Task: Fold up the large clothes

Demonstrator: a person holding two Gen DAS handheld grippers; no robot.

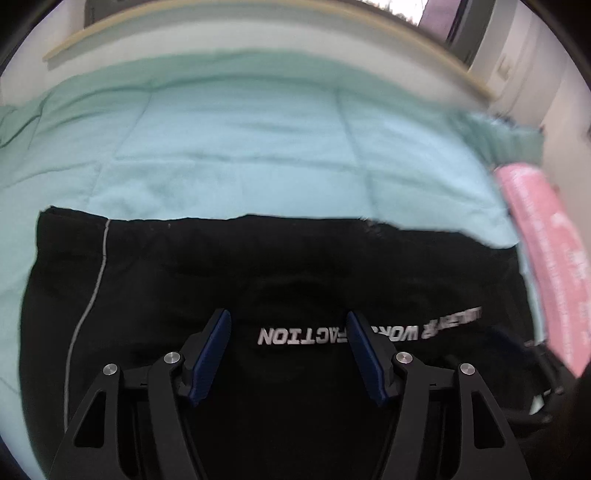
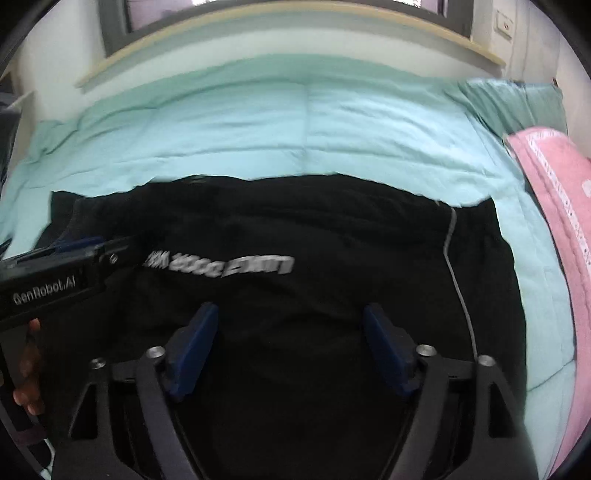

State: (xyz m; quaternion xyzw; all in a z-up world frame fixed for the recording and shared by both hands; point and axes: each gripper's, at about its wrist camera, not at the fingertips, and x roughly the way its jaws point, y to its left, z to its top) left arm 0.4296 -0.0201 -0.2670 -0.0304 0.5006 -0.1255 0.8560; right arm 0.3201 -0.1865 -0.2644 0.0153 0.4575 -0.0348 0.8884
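A large black garment with white lettering and thin grey piping lies flat on a pale green quilt. It also shows in the right wrist view. My left gripper is open and empty just above the black cloth, over the lettering. My right gripper is open and empty above the same garment. The left gripper's body shows at the left of the right wrist view, held by a hand.
A pink folded cloth lies at the right edge of the bed, also seen in the right wrist view. A wooden headboard ledge and a wall run along the far side. A green pillow sits far right.
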